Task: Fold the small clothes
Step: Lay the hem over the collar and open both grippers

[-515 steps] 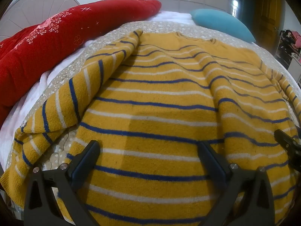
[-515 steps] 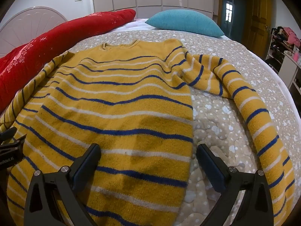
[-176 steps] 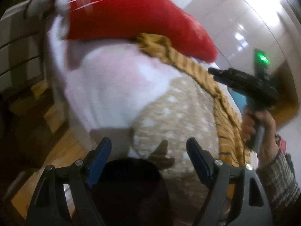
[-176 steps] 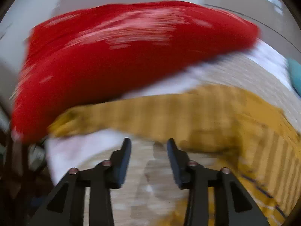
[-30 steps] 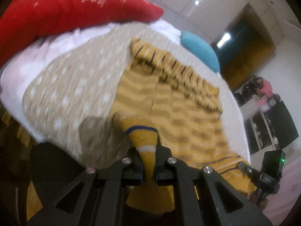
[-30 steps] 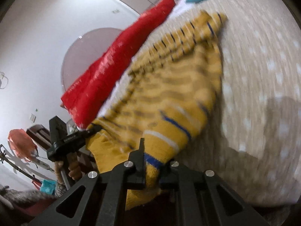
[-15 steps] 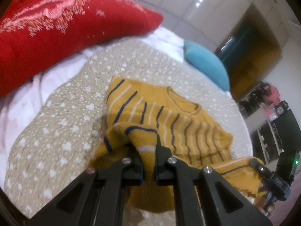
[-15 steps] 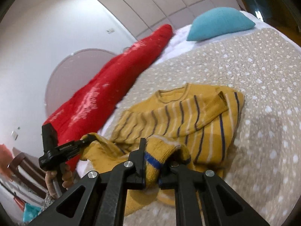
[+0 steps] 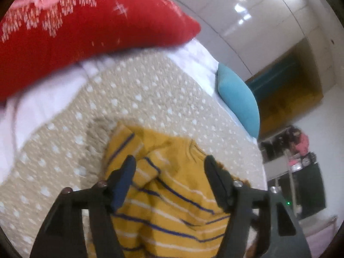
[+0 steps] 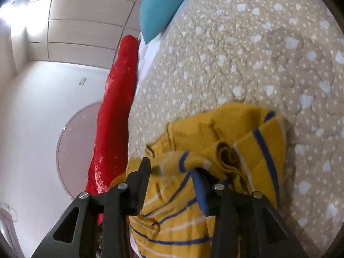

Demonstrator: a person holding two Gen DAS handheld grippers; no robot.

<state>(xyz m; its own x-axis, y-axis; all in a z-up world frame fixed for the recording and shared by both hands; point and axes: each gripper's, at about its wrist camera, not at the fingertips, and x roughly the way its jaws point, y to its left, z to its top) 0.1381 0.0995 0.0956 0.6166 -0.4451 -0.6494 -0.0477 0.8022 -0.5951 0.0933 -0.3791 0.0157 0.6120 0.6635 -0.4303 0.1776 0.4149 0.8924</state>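
Both grippers open over a bunched sweater on the bed.

The yellow striped sweater (image 9: 167,195) lies folded on the dotted bed cover (image 9: 137,99), near a red pillow (image 9: 71,28) and a blue pillow (image 9: 238,99). The left gripper (image 9: 169,167) has its fingers spread wide, holding nothing. The right gripper (image 10: 172,172) is also parted, a sweater fold lying loose between its fingers.

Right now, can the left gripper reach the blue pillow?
Probably not without moving. The left gripper hangs open just over the sweater, and the blue pillow lies far across the bedspread. Nothing blocks the way; it's only the gap.
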